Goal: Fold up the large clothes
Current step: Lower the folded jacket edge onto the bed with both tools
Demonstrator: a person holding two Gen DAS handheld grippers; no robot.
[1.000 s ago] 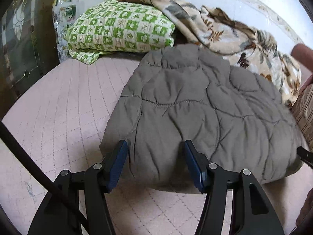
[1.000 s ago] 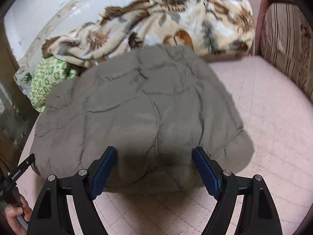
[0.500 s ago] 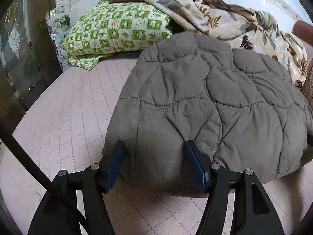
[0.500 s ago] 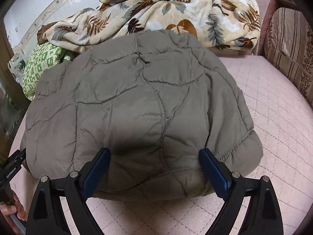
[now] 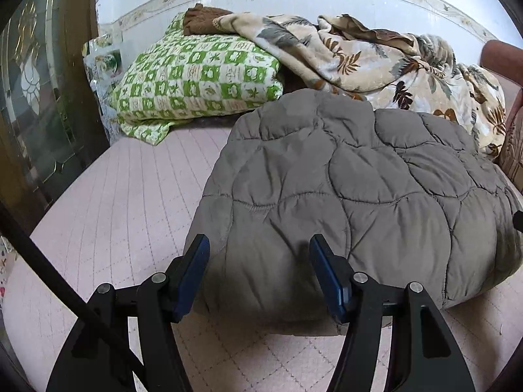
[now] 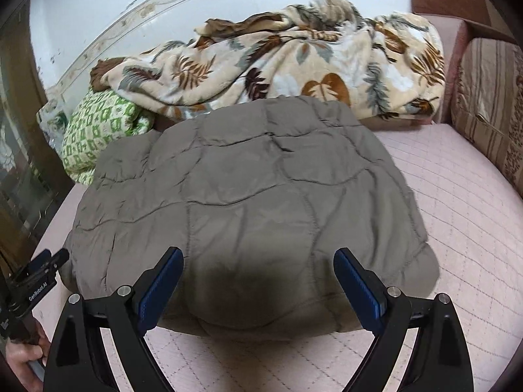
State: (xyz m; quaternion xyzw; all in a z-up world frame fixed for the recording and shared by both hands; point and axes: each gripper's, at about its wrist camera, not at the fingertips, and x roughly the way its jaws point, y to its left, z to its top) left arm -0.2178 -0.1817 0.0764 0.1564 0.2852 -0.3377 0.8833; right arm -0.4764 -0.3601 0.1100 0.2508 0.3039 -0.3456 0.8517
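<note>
- We see a grey quilted jacket [image 5: 343,202] lying folded into a thick, puffy bundle on the pink quilted bed cover [image 5: 124,202], its near edge just in front of both grippers.
- Our left gripper [image 5: 260,272] sits low over the near left part of the jacket; its jaws stand apart, and the blue pads [image 5: 193,274] flank the padded edge. We cannot see them pinching any cloth, so we read it as open with nothing gripped.
- Our right gripper [image 6: 258,289] hovers at the near middle of the jacket [image 6: 248,202] with its jaws spread wide, wider than the left pair. The blue pads [image 6: 358,289] are clear of the cloth on both sides.
- In the right wrist view the left gripper [image 6: 36,277] shows at the far left edge, beside the jacket's left corner, with a hand [image 6: 23,359] gripping its handle below.
- Behind the jacket a leaf-patterned blanket [image 6: 294,65] lies bunched against the white wall [image 5: 294,6], touching the jacket's far edge.
- To the left of that blanket a green and white checked pillow [image 5: 199,78] lies near the jacket's far left corner.
- A striped cushion [image 6: 490,98] stands at the right side of the bed.
</note>
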